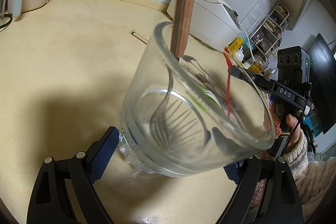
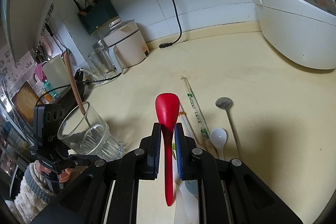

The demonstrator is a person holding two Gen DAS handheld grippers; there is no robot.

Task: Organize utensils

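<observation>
My left gripper [image 1: 168,146] is shut on a clear glass cup [image 1: 189,110] and tilts it on the cream counter. A fork with a wooden handle [image 1: 184,3] stands inside the cup. My right gripper [image 2: 168,131] is shut on a red spoon [image 2: 167,112] and holds it above the counter, bowl pointing away. The cup also shows in the right wrist view [image 2: 88,133], at the left. On the counter to the right lie wrapped chopsticks [image 2: 196,112], a white plastic spoon [image 2: 218,138] and a metal spoon [image 2: 226,110].
A white rice cooker [image 2: 294,22] stands at the back right. A pink electric kettle [image 2: 126,43] and a glass jar [image 2: 103,60] stand at the back left. A loose black power plug [image 2: 166,44] lies by the wall. A dish rack [image 1: 271,28] is far off.
</observation>
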